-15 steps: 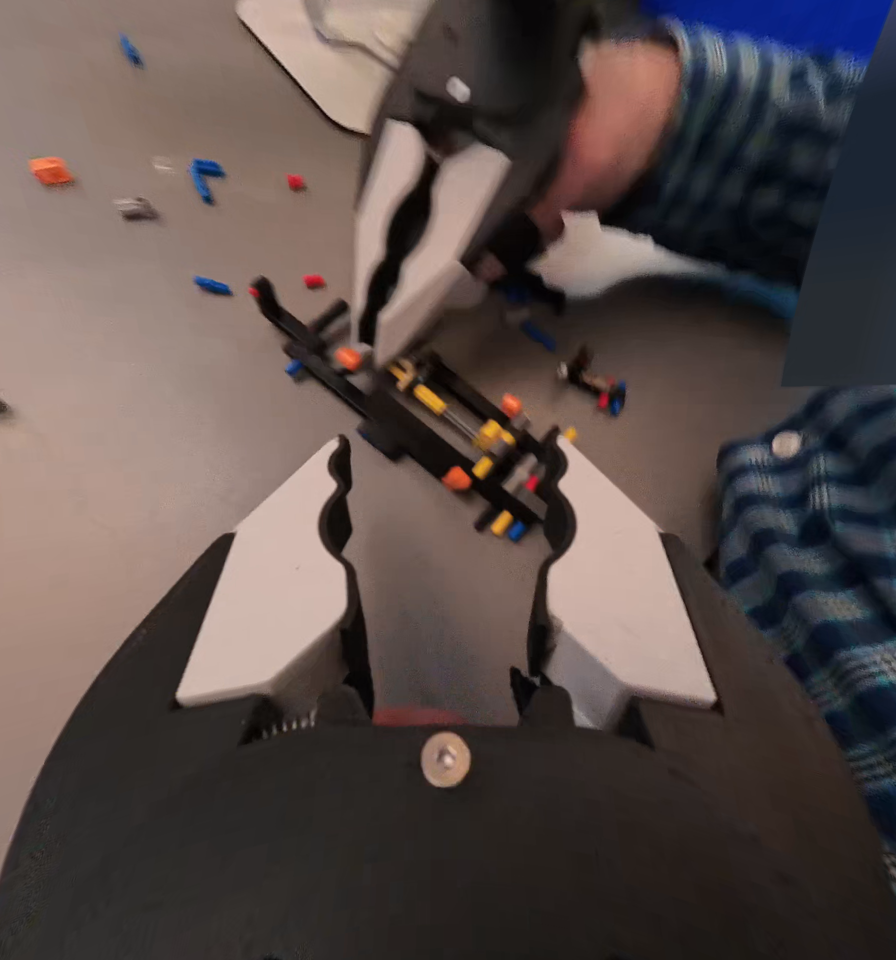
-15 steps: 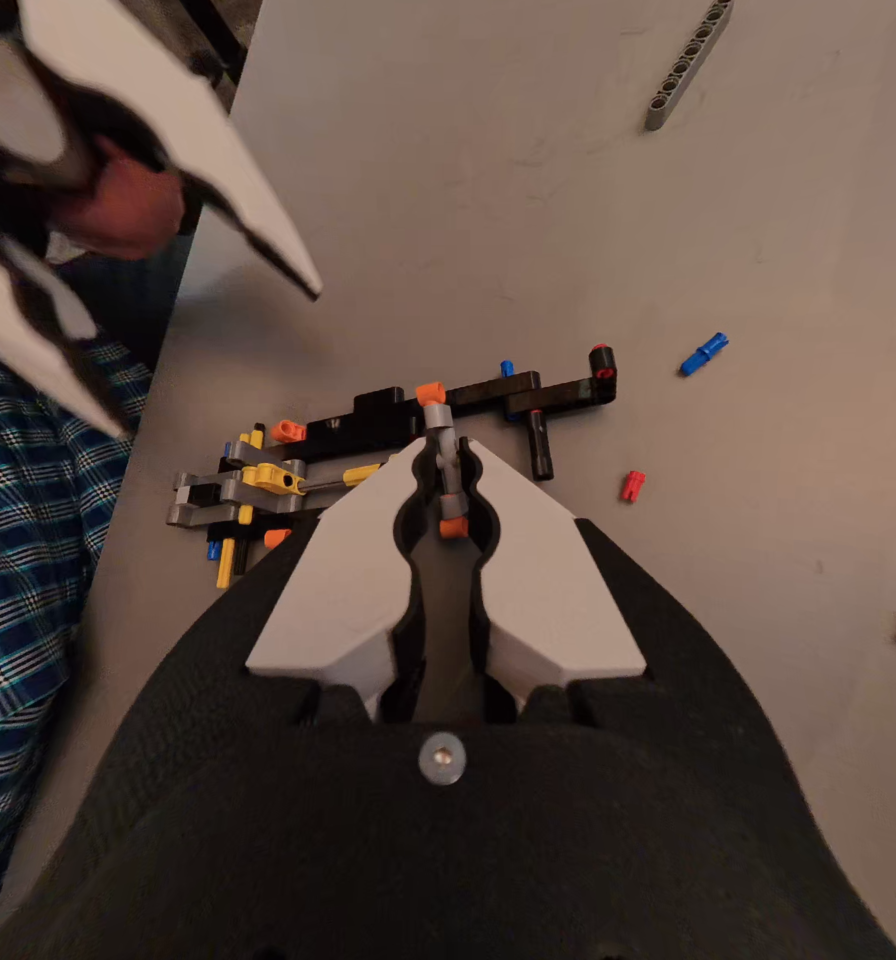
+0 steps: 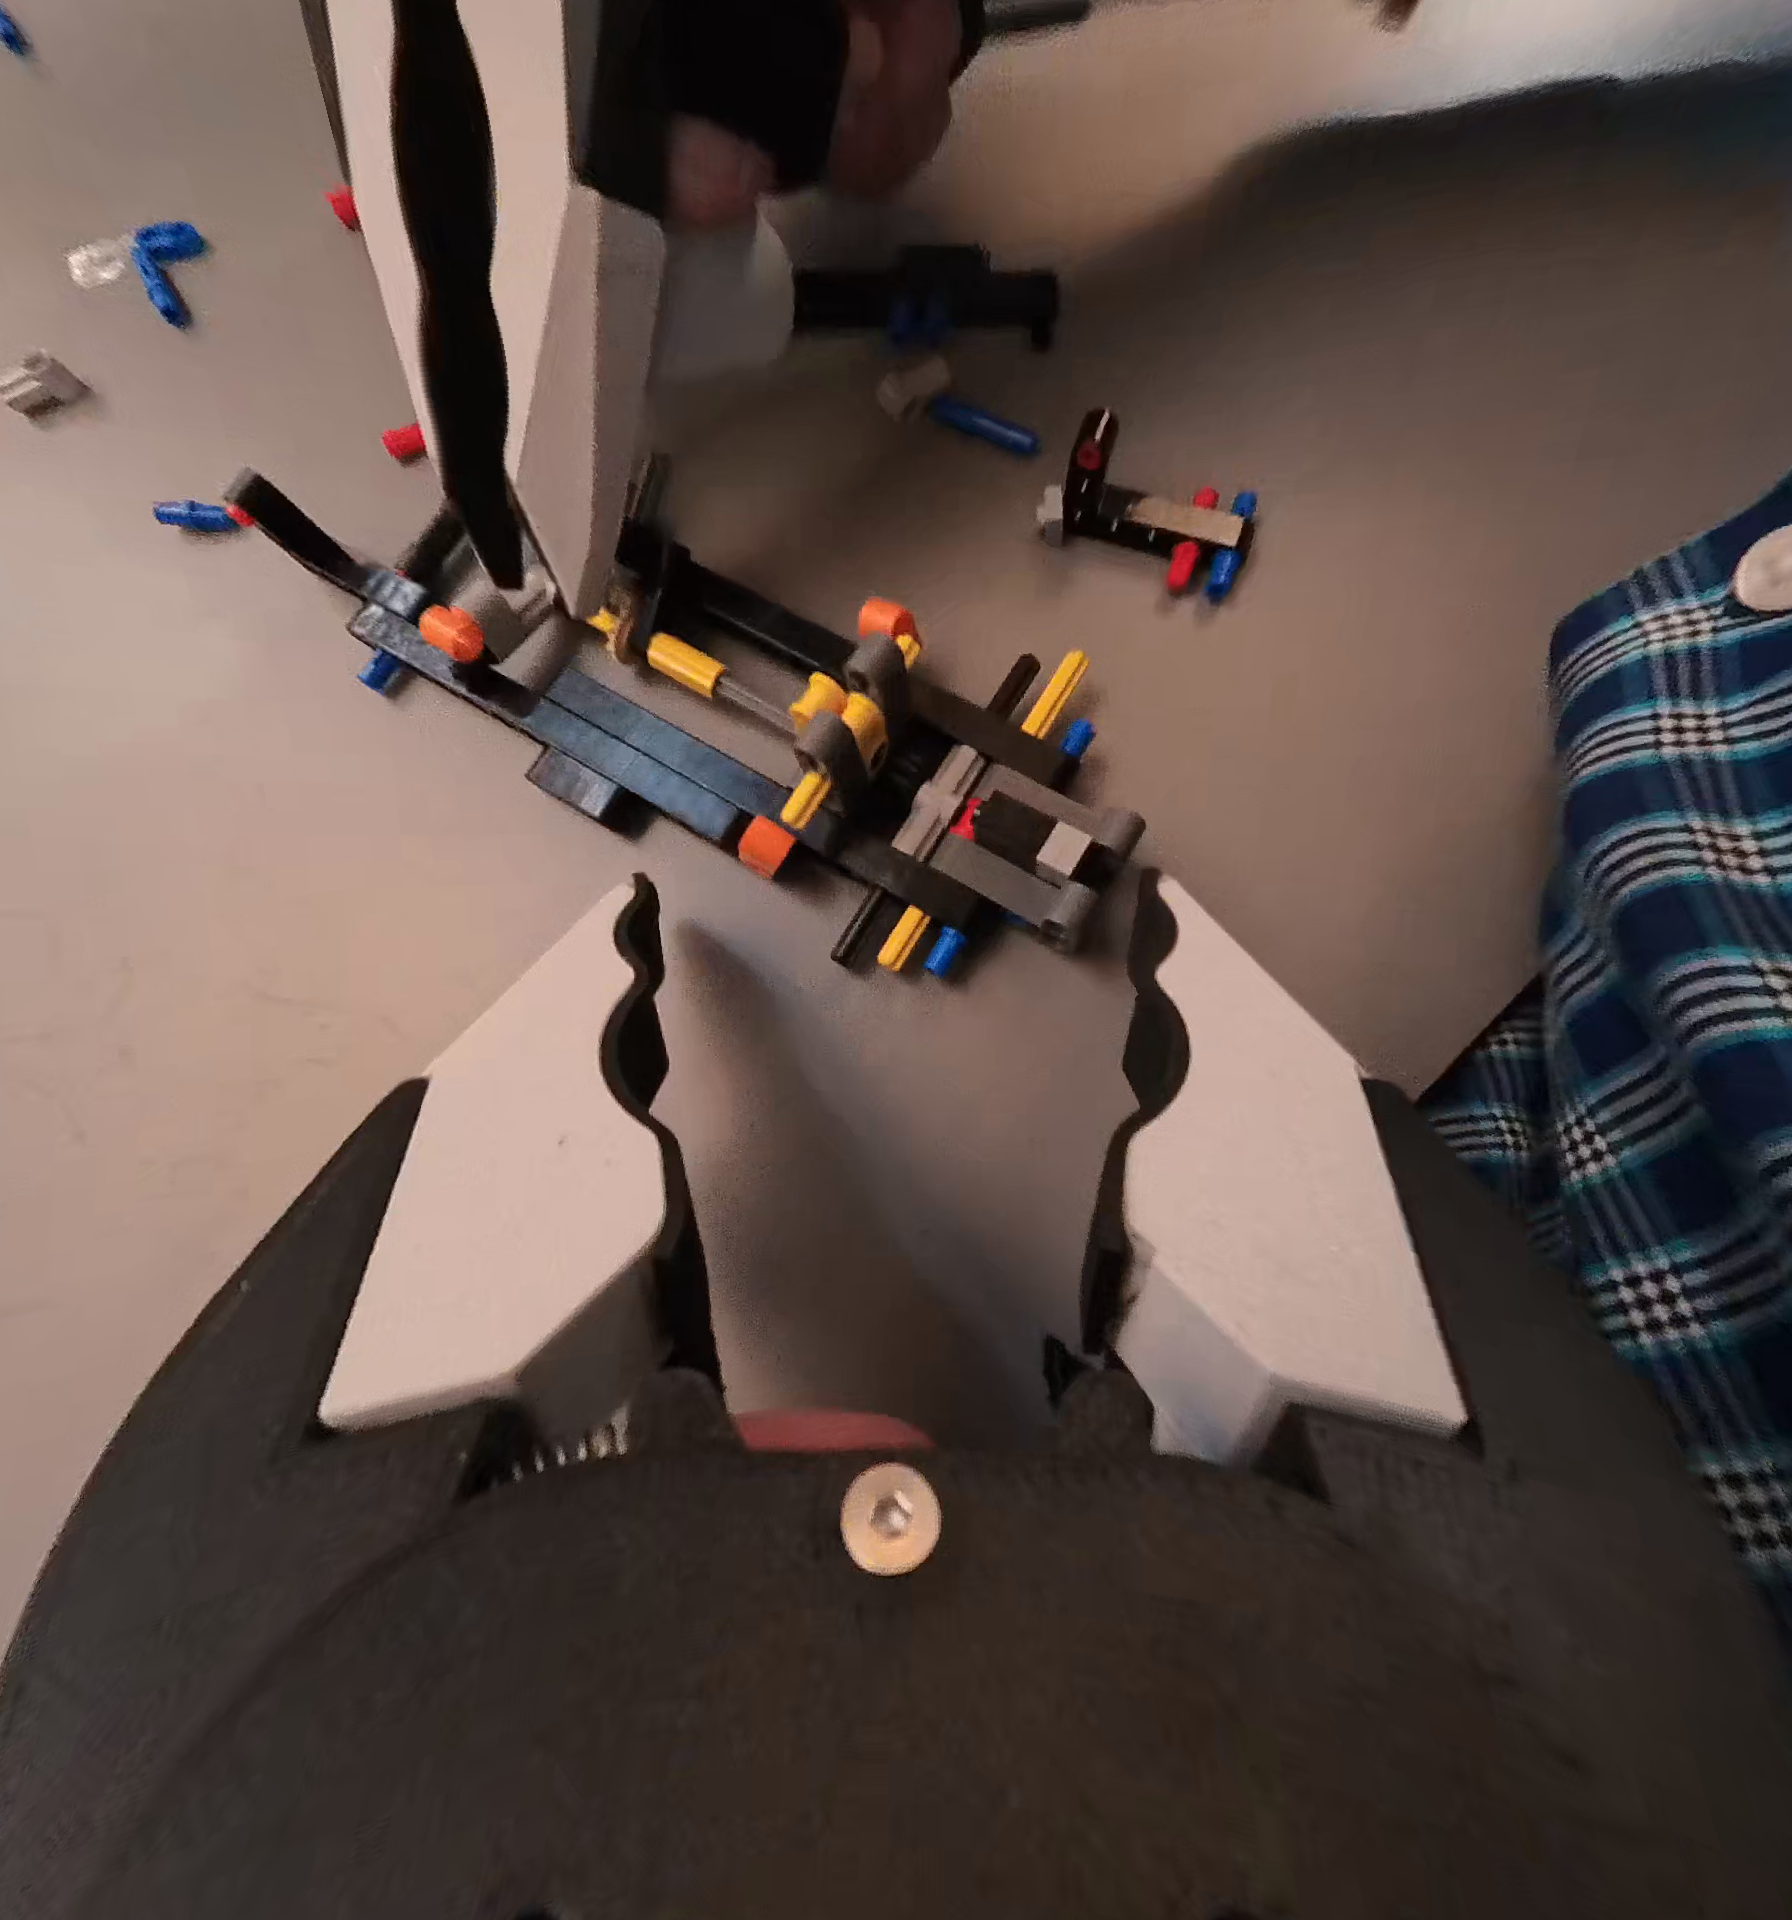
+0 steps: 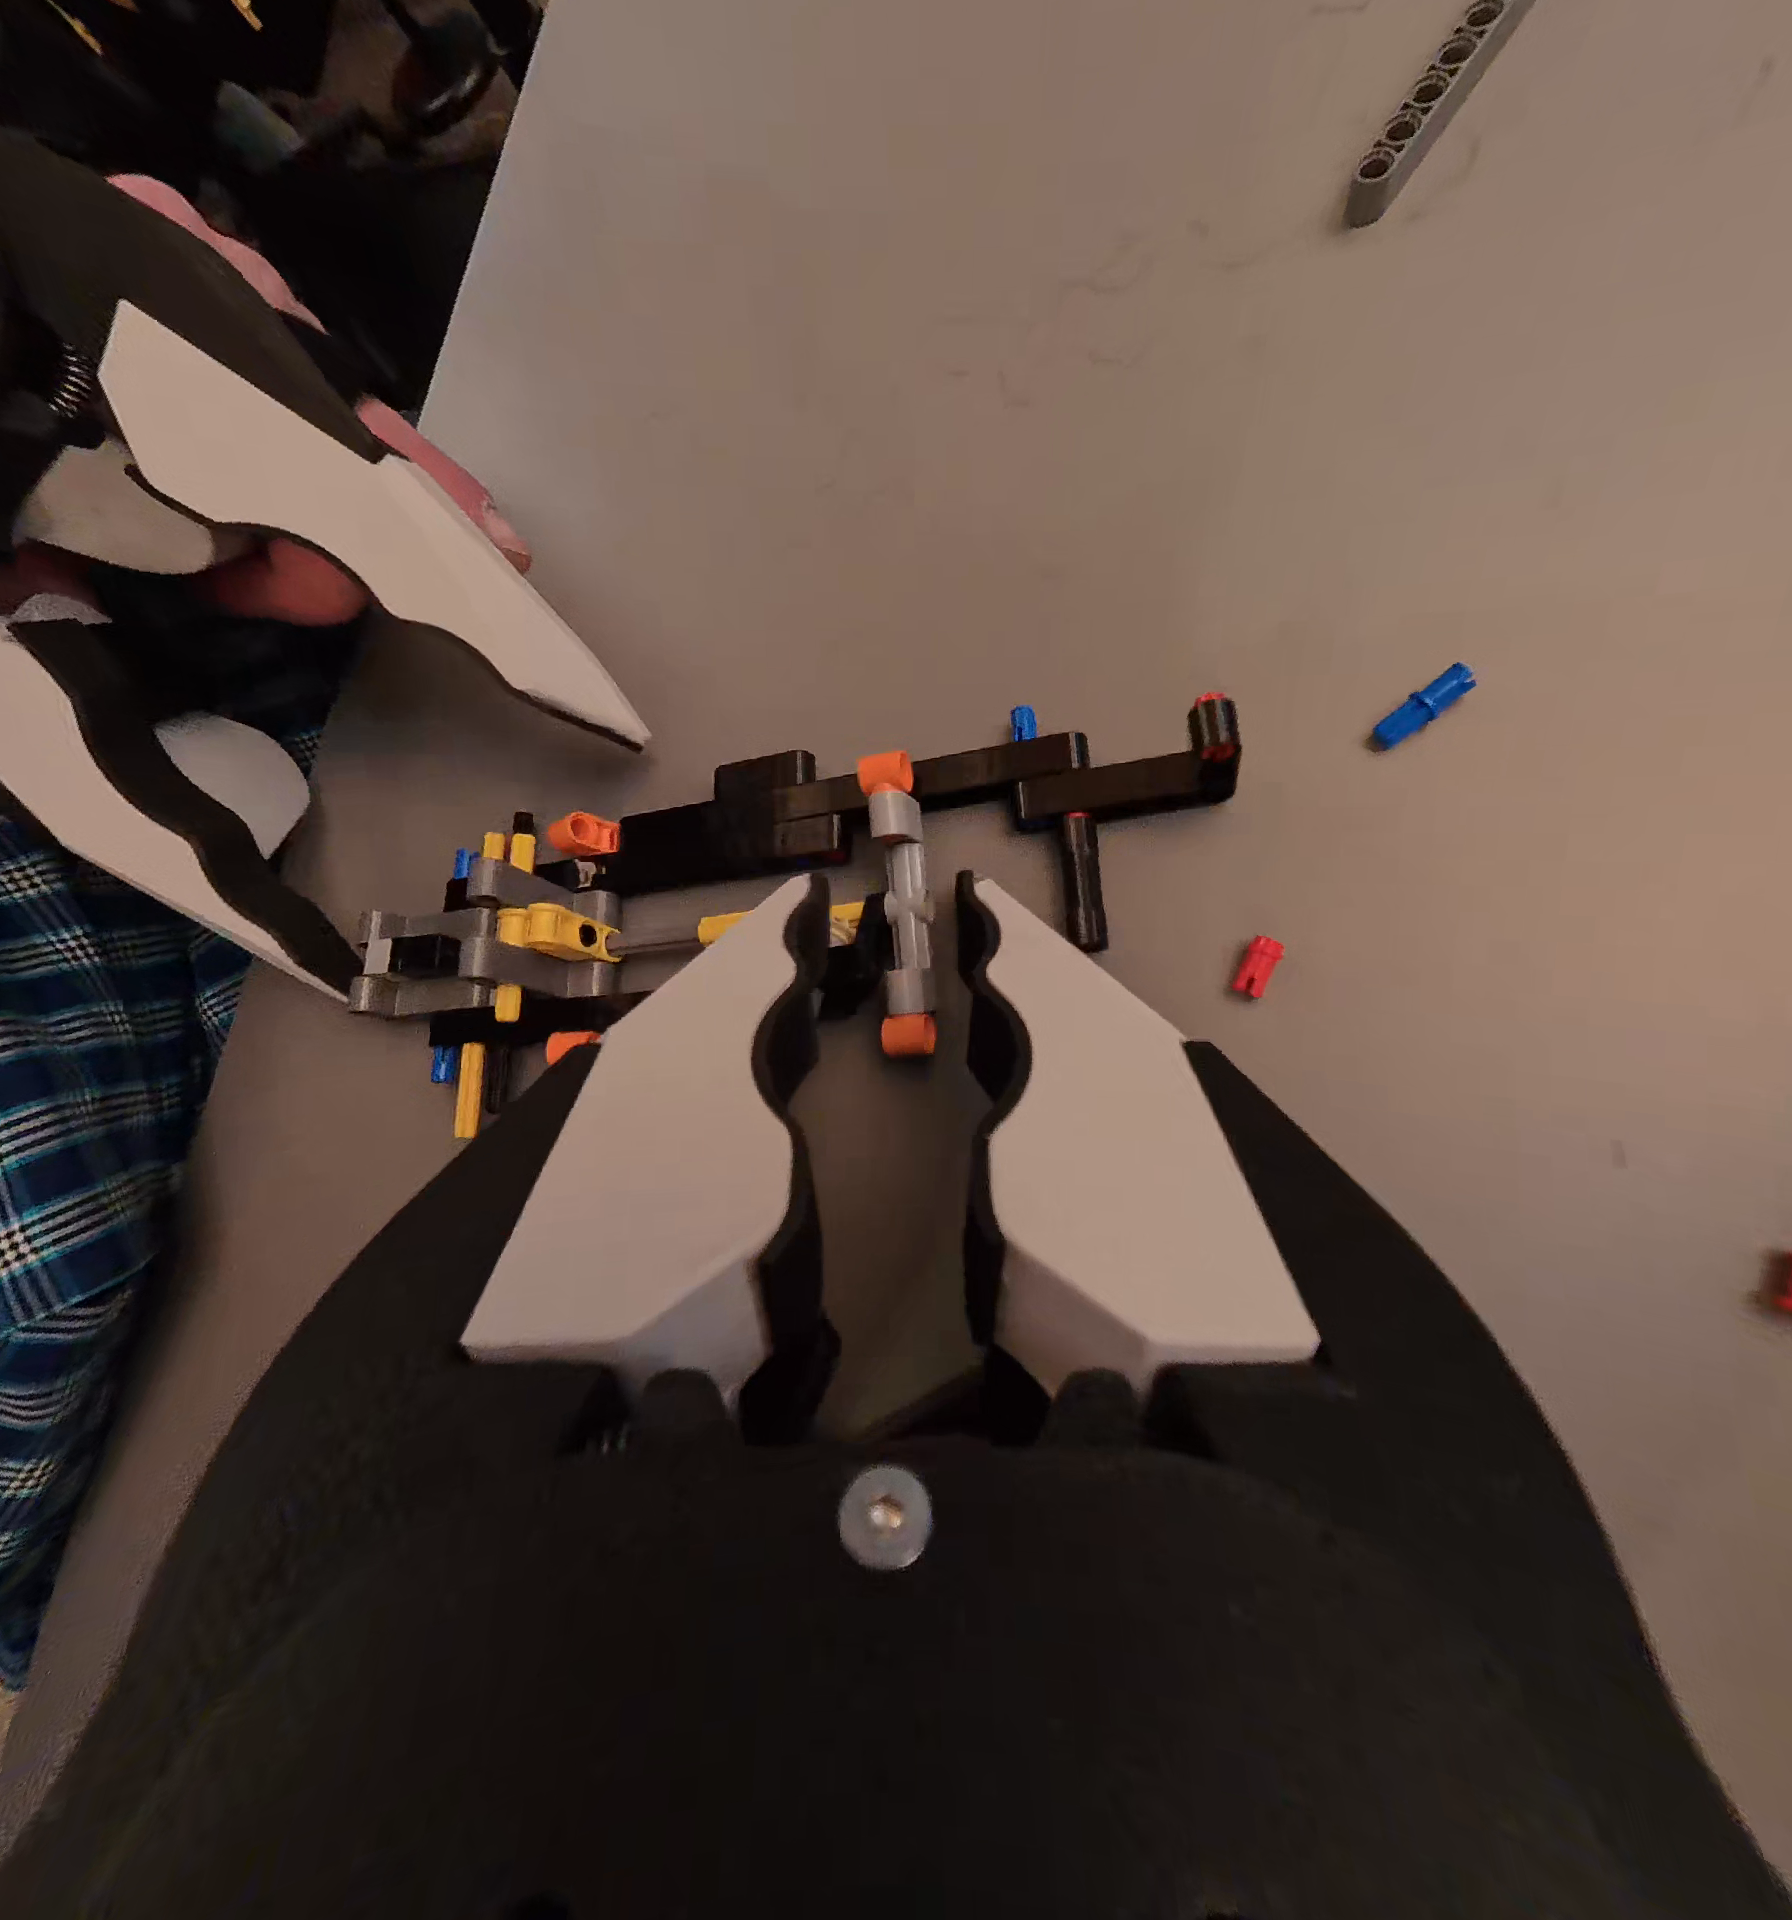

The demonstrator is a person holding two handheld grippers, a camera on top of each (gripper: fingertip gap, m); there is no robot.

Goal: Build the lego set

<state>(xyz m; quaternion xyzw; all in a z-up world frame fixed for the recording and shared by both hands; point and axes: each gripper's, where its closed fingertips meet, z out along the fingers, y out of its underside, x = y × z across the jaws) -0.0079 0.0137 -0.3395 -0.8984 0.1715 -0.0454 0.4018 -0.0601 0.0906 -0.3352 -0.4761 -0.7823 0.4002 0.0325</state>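
The lego assembly (image 3: 663, 743) lies flat on the grey table: black beams with yellow, orange, grey and blue parts. It also shows in the right wrist view (image 4: 757, 821). My right gripper (image 4: 887, 883) is slightly open, its fingers on either side of a grey axle piece (image 4: 907, 914) with orange ends on the assembly, with small gaps on both sides. In the left wrist view the right gripper (image 3: 539, 603) comes down from above onto that spot. My left gripper (image 3: 892, 899) is open and empty, just short of the assembly's grey end. In the right wrist view the left gripper's (image 4: 487, 862) lower fingertip is at that grey end.
A small black sub-assembly (image 3: 1146, 520), a black beam (image 3: 923, 296) and loose blue, red and grey parts lie around. A long grey beam (image 4: 1432, 104), a blue pin (image 4: 1422, 707) and red pins (image 4: 1256, 966) lie to the right. The table edge (image 4: 456, 343) and a plaid shirt (image 3: 1702, 935) are close by.
My right gripper has opened off the grey axle piece it was pinching. My left gripper has moved closer to the assembly's grey end.
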